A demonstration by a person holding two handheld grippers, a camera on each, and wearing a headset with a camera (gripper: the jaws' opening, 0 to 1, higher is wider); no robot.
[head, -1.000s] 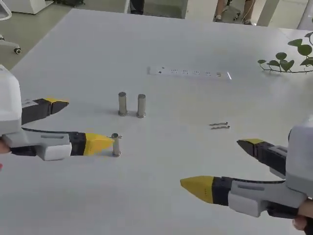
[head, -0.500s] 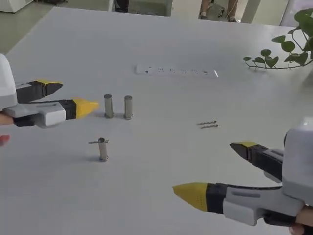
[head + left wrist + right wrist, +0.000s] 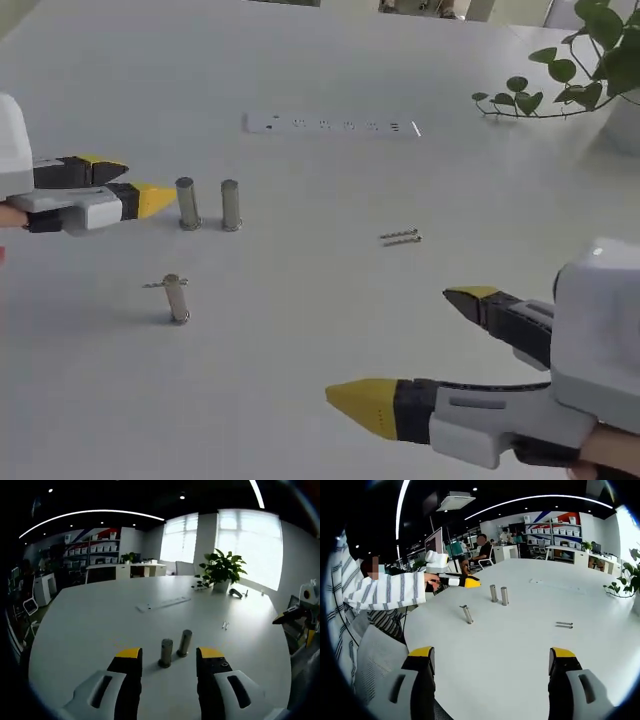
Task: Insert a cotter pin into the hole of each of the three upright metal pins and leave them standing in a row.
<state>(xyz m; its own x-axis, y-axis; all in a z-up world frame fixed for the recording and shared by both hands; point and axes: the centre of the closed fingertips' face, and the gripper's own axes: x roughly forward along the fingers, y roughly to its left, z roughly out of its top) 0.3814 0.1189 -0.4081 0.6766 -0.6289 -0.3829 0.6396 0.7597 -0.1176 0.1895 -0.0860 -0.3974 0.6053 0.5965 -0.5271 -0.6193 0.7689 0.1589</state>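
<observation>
1. Holding the left gripper [image 3: 150,183] low and level over the table [image 3: 300,330], pointing right, with its yellow-tipped jaws parted and empty; trailing a striped sleeve [image 3: 385,590] in the right gripper view.
2. Standing upright just ahead of that gap, side by side: two bare pins [image 3: 185,203] [image 3: 230,204], smooth grey metal cylinders, the left one just beside the nearer yellow tip.
3. Standing alone, nearer the person: a third pin [image 3: 177,298], carrying a thin cotter pin [image 3: 160,285] crosswise through its top.
4. Lying flat farther back: a long white power strip [image 3: 330,125].
5. Lying together right of the pins, well apart from them: two loose cotter pins [image 3: 400,237], slim and wiry.
6. Hovering at the lower right, pointing left: the right gripper [image 3: 388,344], with jaws spread wide and gripping nothing.
7. Spreading matte white underneath; sprouting a leafy plant [image 3: 560,60] at the far right corner; showing shelves, desks and bright windows beyond.
</observation>
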